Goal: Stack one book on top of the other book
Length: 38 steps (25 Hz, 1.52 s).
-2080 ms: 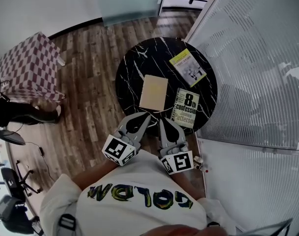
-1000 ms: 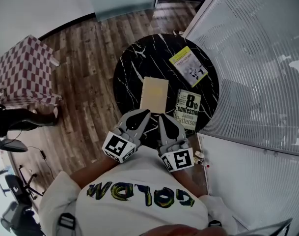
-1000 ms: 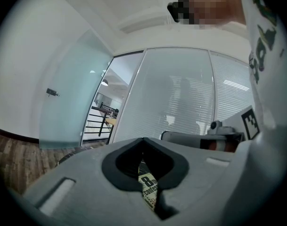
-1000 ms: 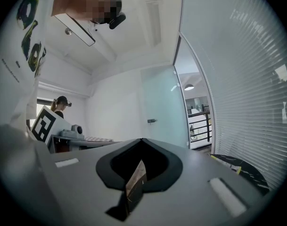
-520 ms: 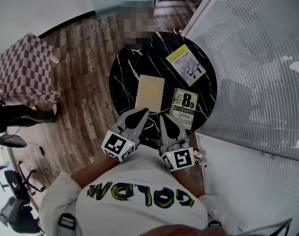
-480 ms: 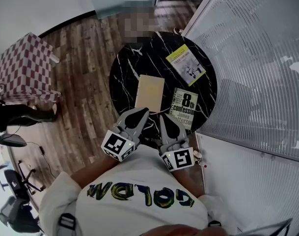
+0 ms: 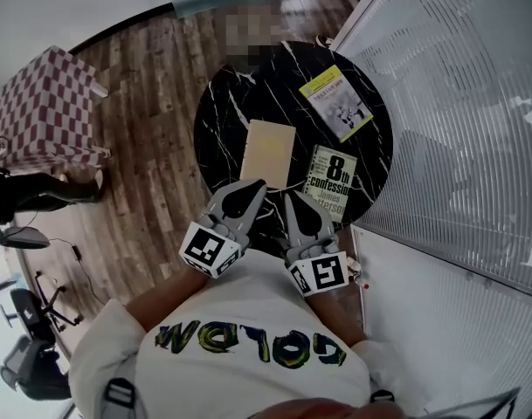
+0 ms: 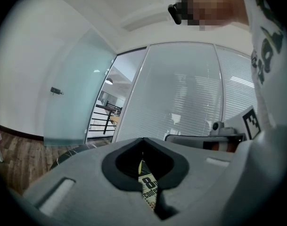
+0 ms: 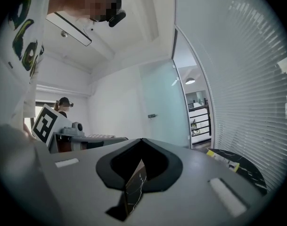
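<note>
Three books lie on the round black marble table (image 7: 235, 103): a plain tan book (image 7: 268, 153) at the middle, a dark "8th confession" book (image 7: 331, 183) at the near right, and a yellow-green book (image 7: 337, 102) farther right. My left gripper (image 7: 257, 183) is shut and empty, its tip over the table's near edge just short of the tan book. My right gripper (image 7: 291, 196) is also shut and empty, beside it and left of the "8th confession" book. In the left gripper view, the "8th confession" book (image 8: 149, 187) shows through the slit of the closed left gripper (image 8: 143, 149).
A slatted glass wall (image 7: 458, 103) runs close along the table's right side. A checkered pink-and-white block (image 7: 47, 107) stands on the wood floor at the left. An office chair (image 7: 25, 321) is at the lower left. In the right gripper view the yellow-green book (image 9: 222, 160) lies on the table (image 9: 244, 171).
Both grippers have eased a little forward toward the table's near edge, still shut. The books have not moved.
</note>
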Motion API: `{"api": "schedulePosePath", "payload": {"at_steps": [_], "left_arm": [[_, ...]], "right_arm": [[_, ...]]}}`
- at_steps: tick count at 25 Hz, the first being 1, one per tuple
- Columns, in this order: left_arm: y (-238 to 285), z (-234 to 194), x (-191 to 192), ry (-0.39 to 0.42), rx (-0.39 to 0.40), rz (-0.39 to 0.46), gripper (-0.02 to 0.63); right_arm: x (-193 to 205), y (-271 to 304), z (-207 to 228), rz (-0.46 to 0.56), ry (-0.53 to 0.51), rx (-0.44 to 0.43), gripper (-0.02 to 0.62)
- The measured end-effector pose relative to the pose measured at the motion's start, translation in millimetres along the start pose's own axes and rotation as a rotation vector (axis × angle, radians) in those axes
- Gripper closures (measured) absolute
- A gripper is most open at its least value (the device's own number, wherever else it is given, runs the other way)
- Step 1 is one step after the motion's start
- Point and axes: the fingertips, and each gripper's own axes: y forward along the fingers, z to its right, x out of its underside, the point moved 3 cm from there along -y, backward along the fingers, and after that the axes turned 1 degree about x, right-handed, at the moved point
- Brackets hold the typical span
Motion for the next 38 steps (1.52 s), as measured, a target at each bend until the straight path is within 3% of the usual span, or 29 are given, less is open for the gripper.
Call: {"api": "schedulePosePath", "payload": {"at_steps": [16, 28, 38], "left_arm": [[-0.5, -5.6, 32.8, -0.063, -0.024, -0.068, 0.603], [7.2, -30.8, 57.2, -0.045, -0.033, -0.123, 0.586], [26.9, -66.2, 105.5, -0.052, -0.048, -0.221, 0.543]], "right_arm": [[33.7, 0.0, 6.5, -0.073, 0.050, 0.018, 0.592], [57.7, 19.3, 21.5, -0.123, 0.054, 0.020, 0.591], [109.0, 41.7, 48.4, -0.207, 0.082, 0.041, 0.518]]}}
